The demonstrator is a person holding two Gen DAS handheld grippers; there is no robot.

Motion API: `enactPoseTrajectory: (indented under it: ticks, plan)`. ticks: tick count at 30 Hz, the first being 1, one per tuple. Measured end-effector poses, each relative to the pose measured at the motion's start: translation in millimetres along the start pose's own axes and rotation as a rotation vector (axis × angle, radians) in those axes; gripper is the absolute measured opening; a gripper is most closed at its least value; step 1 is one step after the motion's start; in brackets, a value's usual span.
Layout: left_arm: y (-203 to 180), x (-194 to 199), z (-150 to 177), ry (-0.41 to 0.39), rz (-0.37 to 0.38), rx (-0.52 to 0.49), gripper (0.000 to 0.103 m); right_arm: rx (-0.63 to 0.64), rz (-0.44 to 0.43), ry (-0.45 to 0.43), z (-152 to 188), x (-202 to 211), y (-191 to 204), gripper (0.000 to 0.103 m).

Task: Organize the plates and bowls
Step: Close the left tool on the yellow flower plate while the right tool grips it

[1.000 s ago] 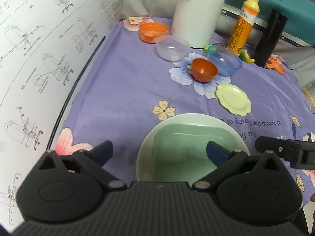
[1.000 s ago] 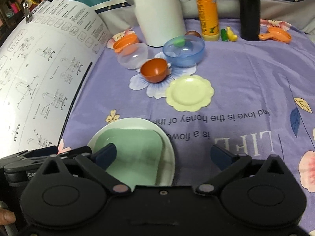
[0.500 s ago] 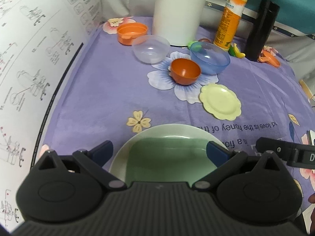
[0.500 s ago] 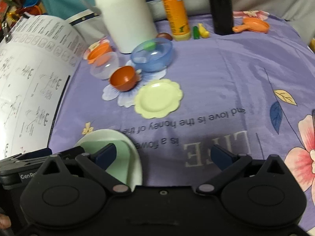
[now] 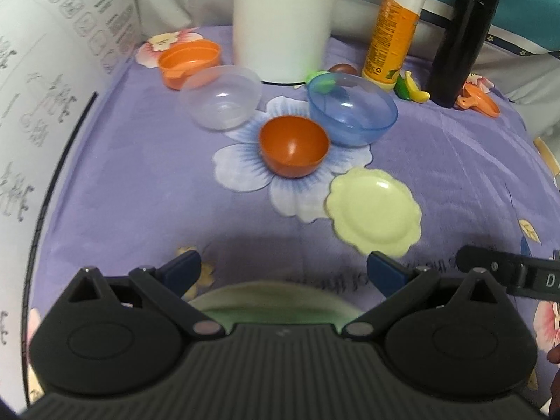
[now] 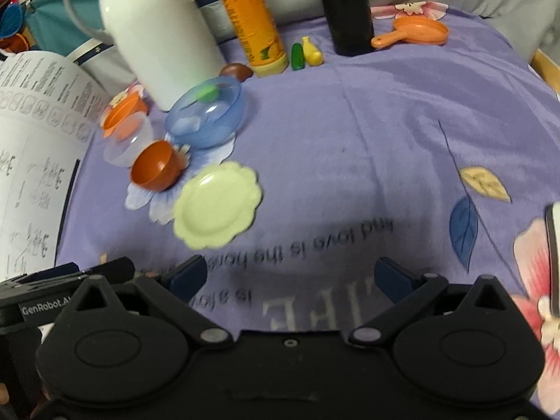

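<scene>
**Left wrist view: 2 empty grippers facing scattered toy dishes**

Left wrist camera is looking over a purple flowered cloth (image 5: 133, 189). The left gripper (image 5: 281, 271) is hovering with its fingers spread wide, grasping nothing. A large pale green plate (image 5: 276, 295) is lying directly beneath it at the near edge, mostly hidden by the gripper body. Farther off, a small scalloped yellow plate (image 5: 374, 211) is sitting to the right. Beyond it, an orange bowl (image 5: 294, 150) is touching a blue bowl (image 5: 351, 113), with a clear bowl (image 5: 222, 106) and an orange dish (image 5: 189, 63) at far left. A white jug (image 5: 281, 21) is standing behind them.

From the right wrist view, the right gripper (image 6: 292, 278) is likewise spread and holding nothing, pointing at bare cloth just right of the yellow plate (image 6: 217, 204).

Judging by this layout, gathering is only beginning: the dishes are lying unstacked. The next move probably calls for closing on the yellow plate's thin rim and setting it on the green plate.
</scene>
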State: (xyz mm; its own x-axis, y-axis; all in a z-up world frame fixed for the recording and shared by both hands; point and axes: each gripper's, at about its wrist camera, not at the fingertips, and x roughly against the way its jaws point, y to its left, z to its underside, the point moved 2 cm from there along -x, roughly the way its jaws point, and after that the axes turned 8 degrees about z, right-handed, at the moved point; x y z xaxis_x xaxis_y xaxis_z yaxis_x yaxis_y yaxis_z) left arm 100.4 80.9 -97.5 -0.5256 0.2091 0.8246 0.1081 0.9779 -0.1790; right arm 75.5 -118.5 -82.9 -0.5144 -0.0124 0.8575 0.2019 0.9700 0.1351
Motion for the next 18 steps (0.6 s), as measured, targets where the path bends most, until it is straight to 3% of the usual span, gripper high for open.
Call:
enactPoseTrajectory:
  ticks: [2,8,11,13,18]
  plan:
    - [-4.2,-8.3,-4.8,0.004,0.004,-0.007,0.103,-0.005,-0.002,-0.005,-10.0,-6.1,0.4,0.100]
    - [-12.2,-33.1,-18.1,0.021,0.009,-0.027,0.102,-0.013,-0.040,0.003,-36.8,-27.9,7.3,0.077]
    - [-14.1,-44.5,-22.0,0.036,0.021,-0.026,0.096,-0.016,-0.065,0.016,-44.8,-41.3,12.3,0.066]
    - [-15.3,-50.5,-23.4,0.043,0.029,-0.025,0.090,-0.016,-0.084,0.036,-48.0,-50.8,15.0,0.053]
    - [-19.9,-61.6,-22.8,0.054,0.040,-0.028,0.084,0.011,-0.098,0.038,-50.3,-64.2,23.0,0.042]
